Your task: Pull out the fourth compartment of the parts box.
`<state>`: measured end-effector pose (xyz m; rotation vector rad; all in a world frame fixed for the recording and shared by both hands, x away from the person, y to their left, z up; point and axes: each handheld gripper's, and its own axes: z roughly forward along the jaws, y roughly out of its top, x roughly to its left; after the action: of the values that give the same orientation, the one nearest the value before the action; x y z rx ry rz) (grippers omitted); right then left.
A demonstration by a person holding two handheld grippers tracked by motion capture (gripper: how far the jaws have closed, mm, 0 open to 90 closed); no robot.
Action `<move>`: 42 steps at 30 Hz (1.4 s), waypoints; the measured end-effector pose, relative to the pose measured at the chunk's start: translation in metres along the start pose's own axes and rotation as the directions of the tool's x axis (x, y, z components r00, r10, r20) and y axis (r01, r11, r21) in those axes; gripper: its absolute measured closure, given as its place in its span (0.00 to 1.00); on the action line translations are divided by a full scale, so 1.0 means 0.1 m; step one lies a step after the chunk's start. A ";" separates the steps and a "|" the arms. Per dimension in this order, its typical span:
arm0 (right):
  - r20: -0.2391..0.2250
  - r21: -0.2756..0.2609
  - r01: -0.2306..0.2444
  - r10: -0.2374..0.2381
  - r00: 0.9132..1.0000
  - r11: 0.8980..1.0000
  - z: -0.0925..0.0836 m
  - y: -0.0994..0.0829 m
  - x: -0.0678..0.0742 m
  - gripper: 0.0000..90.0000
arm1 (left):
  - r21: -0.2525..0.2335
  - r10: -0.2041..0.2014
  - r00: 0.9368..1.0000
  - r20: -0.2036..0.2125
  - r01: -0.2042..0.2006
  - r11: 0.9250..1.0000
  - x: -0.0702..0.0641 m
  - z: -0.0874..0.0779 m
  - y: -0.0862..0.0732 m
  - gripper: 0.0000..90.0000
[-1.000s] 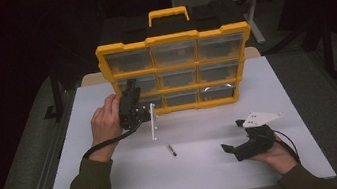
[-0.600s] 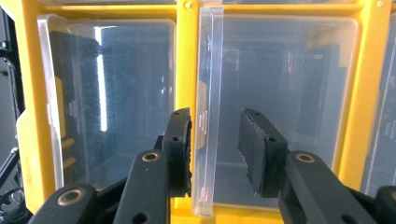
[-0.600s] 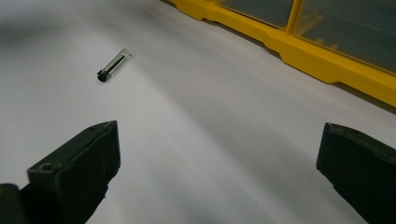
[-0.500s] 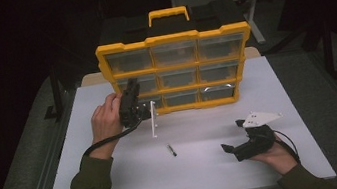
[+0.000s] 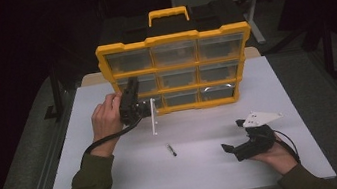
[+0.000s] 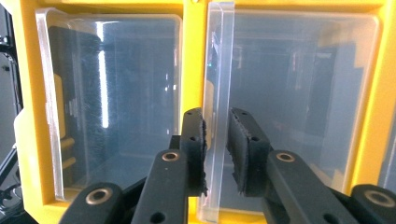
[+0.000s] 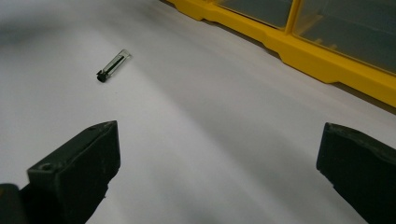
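Note:
A yellow organizer [image 5: 173, 38] with clear drawers stands upright at the back of the white table [image 5: 209, 174]. My left gripper [image 5: 146, 109] is at its lower left drawer. In the left gripper view its jaws have just been closing, and the left gripper [image 6: 215, 116] now pinches the drawer's clear raised lip [image 6: 219, 56] between its pads. My right gripper [image 5: 232, 135] rests in the hand near the table's front right, open and with nothing in it. In its own view the right gripper [image 7: 219, 140] has wide jaws over bare tabletop.
A small clear tube with a black end [image 5: 170, 149] lies mid-table, also seen in the right gripper view as the tube [image 7: 112, 65] ahead to the left. A thin white upright piece [image 5: 155, 124] stands under the left gripper's tip. The organizer's yellow base [image 7: 327, 60] runs across the far right.

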<state>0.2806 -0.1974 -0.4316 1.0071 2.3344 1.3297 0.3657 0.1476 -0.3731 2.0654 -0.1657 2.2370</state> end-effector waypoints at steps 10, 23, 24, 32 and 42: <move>0.000 -0.001 0.000 0.000 1.000 1.000 0.00 0.00 0.00 0.00 | 0.004 0.000 1.000 0.002 0.000 1.000 0.01 0.00 0.01 0.88; 0.000 -0.002 -0.002 0.002 1.000 1.000 0.00 0.00 0.00 0.00 | 0.007 0.016 1.000 0.008 -0.016 1.000 0.02 0.00 0.01 0.90; 0.001 -0.003 -0.003 0.003 1.000 1.000 0.00 0.00 0.00 0.00 | 0.009 0.017 1.000 0.009 -0.017 1.000 0.03 0.00 0.02 0.90; 0.001 -0.002 -0.003 0.003 1.000 1.000 0.00 0.00 0.00 0.00 | 0.015 0.020 1.000 0.011 -0.020 1.000 0.04 -0.04 0.02 0.90; 0.000 -0.002 -0.002 0.002 1.000 1.000 0.00 0.00 0.00 0.00 | 0.015 0.021 1.000 0.015 -0.021 1.000 0.05 -0.07 0.03 0.90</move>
<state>0.2802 -0.1975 -0.4314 1.0090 2.3318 1.3324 0.3577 0.1452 -0.3684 2.0980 -0.1728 2.2431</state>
